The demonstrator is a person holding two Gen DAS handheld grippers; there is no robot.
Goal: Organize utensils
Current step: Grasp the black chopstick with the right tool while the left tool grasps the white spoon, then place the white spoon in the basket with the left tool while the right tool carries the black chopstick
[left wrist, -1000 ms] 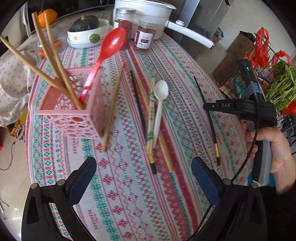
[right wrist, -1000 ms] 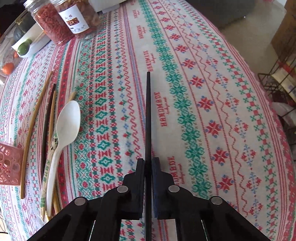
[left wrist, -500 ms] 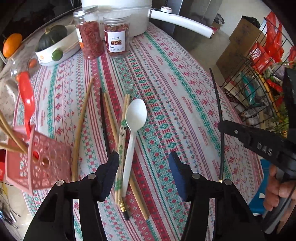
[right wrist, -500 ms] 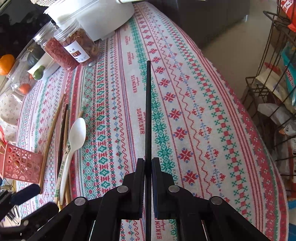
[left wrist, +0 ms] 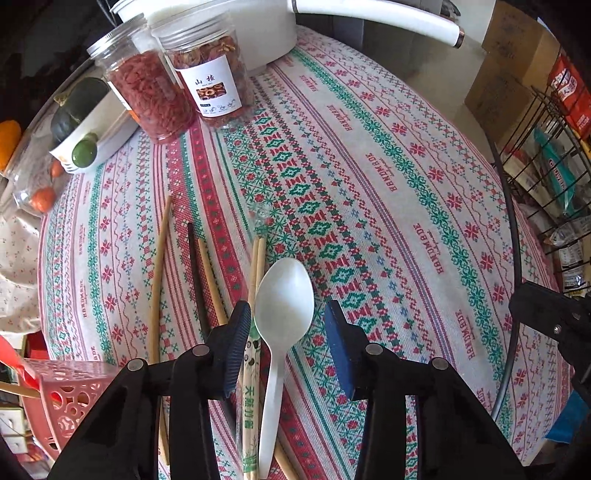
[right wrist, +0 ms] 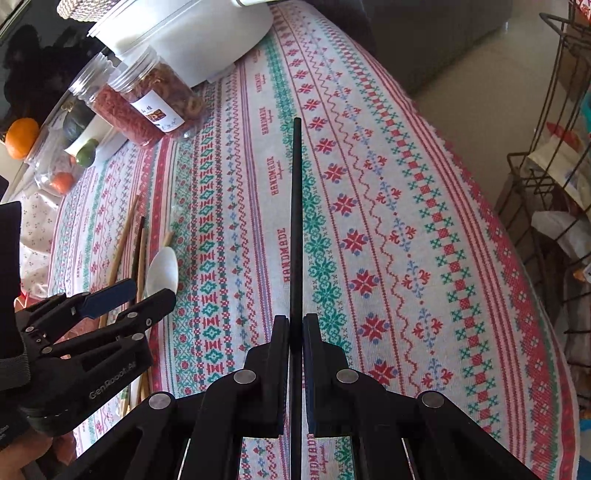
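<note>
My left gripper [left wrist: 286, 325] is open, its jaws on either side of the bowl of a white plastic spoon [left wrist: 282, 325] that lies on the tablecloth. Beside the spoon lie wrapped bamboo chopsticks [left wrist: 251, 406], loose wooden chopsticks [left wrist: 157, 280] and a black chopstick [left wrist: 195, 280]. My right gripper [right wrist: 295, 328] is shut on another black chopstick [right wrist: 296, 221] and holds it above the table; it shows at the right of the left wrist view [left wrist: 511, 258]. The pink utensil basket [left wrist: 70, 395] stands at the lower left. The left gripper also shows in the right wrist view [right wrist: 140, 291].
Two jars of dried red fruit [left wrist: 177, 81], a white pot [left wrist: 221, 22] and a white bowl with green vegetables [left wrist: 85, 125] stand at the back of the table. A wire rack [left wrist: 546, 147] with packets stands to the right, beyond the table's edge.
My left gripper has moved forward and down over the white spoon, its jaws narrowing around the bowl. My right gripper has lifted the black chopstick higher off the cloth.
</note>
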